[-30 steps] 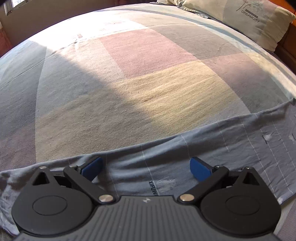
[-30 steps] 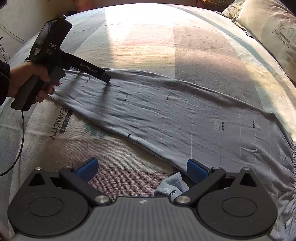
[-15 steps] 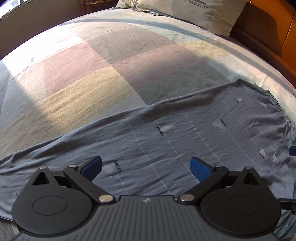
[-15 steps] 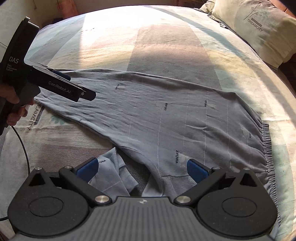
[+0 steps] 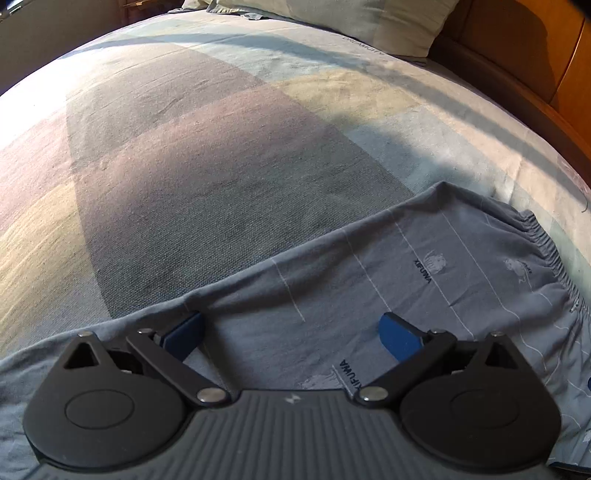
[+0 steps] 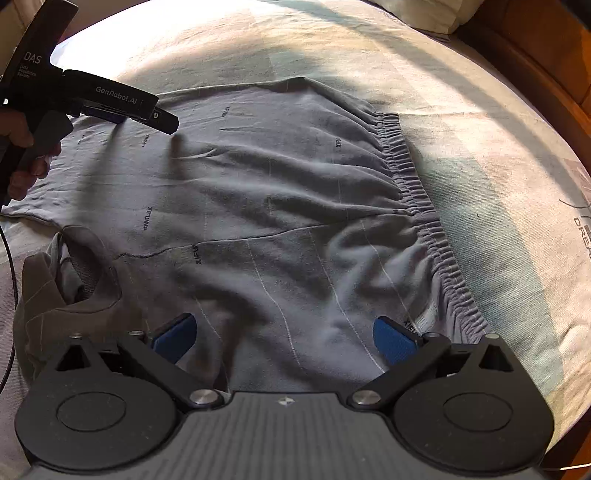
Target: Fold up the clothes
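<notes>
Hovering with fingers spread over the thin grey printed cotton trousers [image 6: 280, 206], the right gripper [image 6: 284, 338] and left gripper [image 5: 291, 334], also spread, risk bunching the wrinkles near the elastic waistband [image 6: 417, 184].

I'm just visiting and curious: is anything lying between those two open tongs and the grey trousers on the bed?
Nothing visible. The left tongs and right tongs both stand open right above the trousers, with only grey cloth between their blue pads. The bed beyond is bare sheet, with a pillow far off.
</notes>
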